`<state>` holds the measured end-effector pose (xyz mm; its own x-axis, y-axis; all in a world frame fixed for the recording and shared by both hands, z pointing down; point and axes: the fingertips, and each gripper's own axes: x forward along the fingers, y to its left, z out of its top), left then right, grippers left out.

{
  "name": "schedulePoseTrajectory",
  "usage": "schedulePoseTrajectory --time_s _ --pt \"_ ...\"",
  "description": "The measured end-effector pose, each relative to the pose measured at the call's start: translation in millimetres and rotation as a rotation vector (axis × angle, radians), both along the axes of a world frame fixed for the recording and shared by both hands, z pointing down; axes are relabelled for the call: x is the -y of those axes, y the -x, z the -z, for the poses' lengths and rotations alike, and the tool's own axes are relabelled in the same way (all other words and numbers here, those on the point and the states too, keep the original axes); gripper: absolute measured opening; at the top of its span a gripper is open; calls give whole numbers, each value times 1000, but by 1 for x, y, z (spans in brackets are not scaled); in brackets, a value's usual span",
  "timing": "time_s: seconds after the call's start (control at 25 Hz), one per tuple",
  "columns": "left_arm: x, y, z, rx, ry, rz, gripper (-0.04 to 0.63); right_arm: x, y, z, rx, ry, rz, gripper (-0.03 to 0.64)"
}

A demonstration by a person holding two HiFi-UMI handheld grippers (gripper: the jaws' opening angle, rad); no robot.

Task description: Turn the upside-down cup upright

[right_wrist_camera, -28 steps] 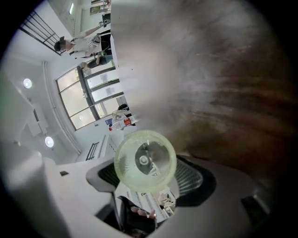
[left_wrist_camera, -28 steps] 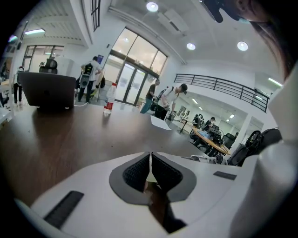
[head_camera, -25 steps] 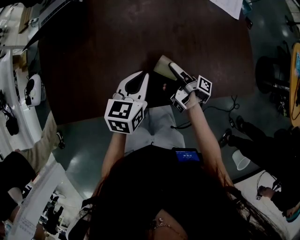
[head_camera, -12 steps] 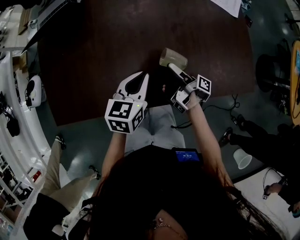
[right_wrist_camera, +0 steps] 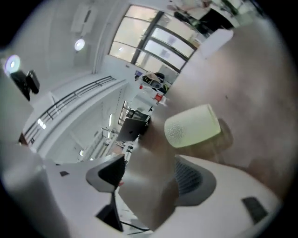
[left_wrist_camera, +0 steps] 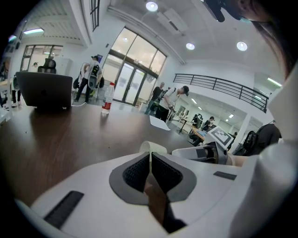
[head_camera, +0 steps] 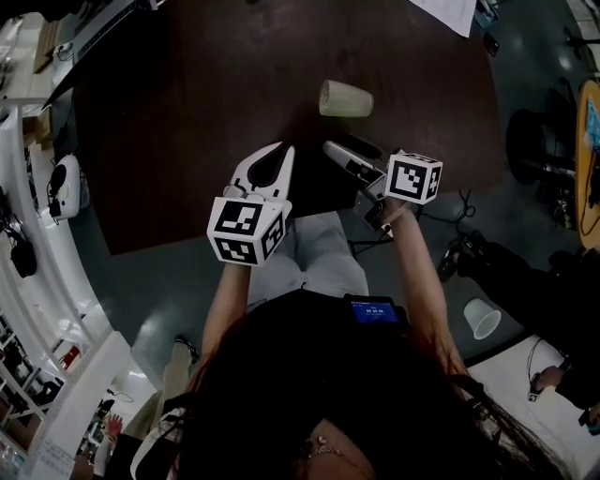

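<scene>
- Cup [head_camera: 345,97] sits free on the surface [head_camera: 187,103], just beyond the right gripper [head_camera: 339,152], closed base towards it. Rim-down or on its side: cannot tell.
- Right gripper spread wide, empty. Left gripper [head_camera: 278,150] closed on nothing.
- Judgement: straddle the mid-wall, squeeze lightly, lift clear before rolling.

A large open-plan office or lab hall. In the left gripper view, tall glass entrance doors [left_wrist_camera: 135,79] stand at eleven o'clock, a black-railed upper gallery [left_wrist_camera: 223,86] at two and round recessed ceiling lights [left_wrist_camera: 151,6] at twelve. A black open laptop [left_wrist_camera: 44,90] and a clear plastic bottle [left_wrist_camera: 107,99] sit at nine and ten o'clock on the long dark-brown wooden table [left_wrist_camera: 60,135], with standing people [left_wrist_camera: 165,100] beyond.
</scene>
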<state>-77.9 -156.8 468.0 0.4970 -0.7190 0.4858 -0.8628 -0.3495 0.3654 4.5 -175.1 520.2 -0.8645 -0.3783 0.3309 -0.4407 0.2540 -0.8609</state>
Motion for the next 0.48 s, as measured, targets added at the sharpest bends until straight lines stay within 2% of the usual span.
schedulePoseTrajectory --time_s 0.12,0.28,0.48 --pt "2 0 0 -1 -4 4 15 11 -11 9 -195 -199 52 342" --pt "12 -3 7 0 -10 13 15 22 -23 17 -528 -497 200 341" --pt "23 -1 8 21 -19 22 15 25 -22 18 -756 -671 363 341"
